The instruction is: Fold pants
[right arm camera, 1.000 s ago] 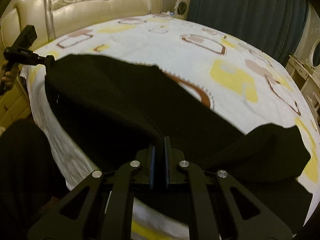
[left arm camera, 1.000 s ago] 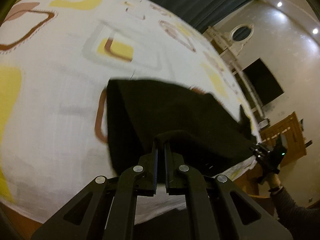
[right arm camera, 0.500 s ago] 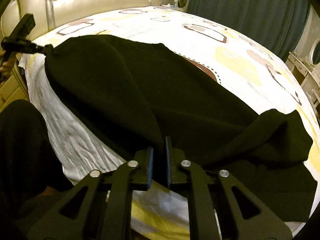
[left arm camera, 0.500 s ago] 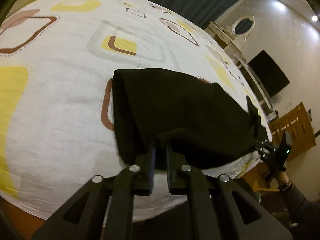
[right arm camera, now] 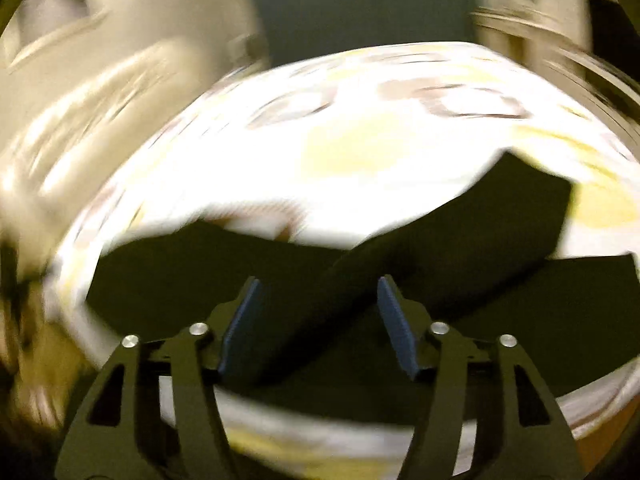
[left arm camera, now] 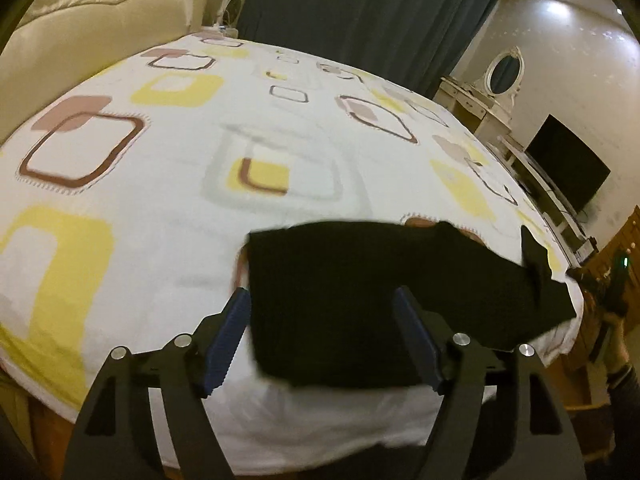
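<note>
- The black pants lie on the bed, along its near edge and toward the near right corner as the left wrist view shows it.
- The bed carries a white sheet printed with yellow, brown and grey rounded squares; a bare strip of sheet shows between the pants and the near edge.
- In the left wrist view the cloth reads as a broad dark slab with a straight left edge, and a small pointed flap stands up at its right end near the bed's right edge.
- The left gripper hangs over the left part of the pants with its jaws apart and opening; the blue pads sit clear of the cloth on either side, gripping nothing.
- The right gripper also has its jaws spread and opening, nothing pinched; below it a folded band of the pants runs diagonally up to the right across a flatter layer.
- The right wrist view is heavily motion-blurred, so finer creases and the exact lie of the layers cannot be told.
- At the far right of the left wrist view, beyond the bed's right corner, a person's hand with dark hardware showing a small green light is blurred.
- A cream tufted headboard stands at the far left corner, dark curtains hang behind the far edge, and a white dresser with an oval mirror and a dark screen stand along the right wall.
</note>
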Action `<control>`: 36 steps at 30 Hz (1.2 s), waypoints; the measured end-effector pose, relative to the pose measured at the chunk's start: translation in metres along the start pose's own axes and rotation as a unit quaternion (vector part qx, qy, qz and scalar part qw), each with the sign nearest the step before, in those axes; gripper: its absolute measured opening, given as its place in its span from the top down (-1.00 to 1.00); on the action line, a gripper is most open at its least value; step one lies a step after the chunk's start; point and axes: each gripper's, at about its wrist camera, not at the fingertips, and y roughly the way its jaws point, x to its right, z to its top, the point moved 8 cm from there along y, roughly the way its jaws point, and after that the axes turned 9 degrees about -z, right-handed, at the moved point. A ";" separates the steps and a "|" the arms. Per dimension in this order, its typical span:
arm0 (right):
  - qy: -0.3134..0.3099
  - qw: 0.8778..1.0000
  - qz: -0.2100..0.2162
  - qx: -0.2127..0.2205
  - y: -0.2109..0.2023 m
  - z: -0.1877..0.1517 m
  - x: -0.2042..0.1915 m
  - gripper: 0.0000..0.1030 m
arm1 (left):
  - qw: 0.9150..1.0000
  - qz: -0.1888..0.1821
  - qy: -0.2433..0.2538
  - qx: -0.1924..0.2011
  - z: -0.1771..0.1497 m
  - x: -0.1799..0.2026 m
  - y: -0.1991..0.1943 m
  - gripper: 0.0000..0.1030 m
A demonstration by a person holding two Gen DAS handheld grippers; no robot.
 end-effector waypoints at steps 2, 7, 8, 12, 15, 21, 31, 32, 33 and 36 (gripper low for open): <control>0.045 0.997 -0.060 -0.007 0.025 0.042 0.031 -0.24 | 1.000 0.018 0.007 -0.005 0.008 0.009 0.023 -0.47; 0.125 0.981 -0.139 -0.057 0.096 0.103 0.076 -0.24 | 0.997 0.059 0.017 -0.039 0.001 0.017 0.073 -0.49; 0.135 0.977 -0.150 -0.067 0.111 0.110 0.082 -0.24 | 0.997 0.058 0.014 -0.045 -0.003 0.018 0.083 -0.49; 0.174 0.956 -0.207 -0.114 0.170 0.112 0.106 -0.24 | 0.996 0.052 -0.015 -0.071 -0.019 0.014 0.105 -0.49; 0.192 0.939 -0.249 -0.136 0.198 0.103 0.122 -0.24 | 0.996 0.051 -0.036 -0.062 -0.021 0.009 0.109 -0.58; 0.190 0.921 -0.301 -0.156 0.219 0.085 0.143 -0.11 | 0.996 0.049 -0.047 -0.057 -0.024 0.010 0.108 -0.61; 0.235 0.957 -0.160 -0.063 0.147 0.138 0.142 0.87 | 0.996 0.066 -0.027 -0.061 -0.029 0.014 0.112 -0.63; 0.242 0.961 -0.131 -0.037 0.126 0.152 0.140 0.87 | 0.995 0.069 -0.027 -0.060 -0.030 0.014 0.112 -0.63; 0.249 0.963 -0.103 -0.012 0.108 0.162 0.140 0.87 | 0.995 0.071 -0.027 -0.060 -0.030 0.014 0.112 -0.64; 0.257 0.964 -0.017 0.071 0.036 0.181 0.146 0.88 | 0.995 0.078 -0.026 -0.060 -0.031 0.016 0.112 -0.64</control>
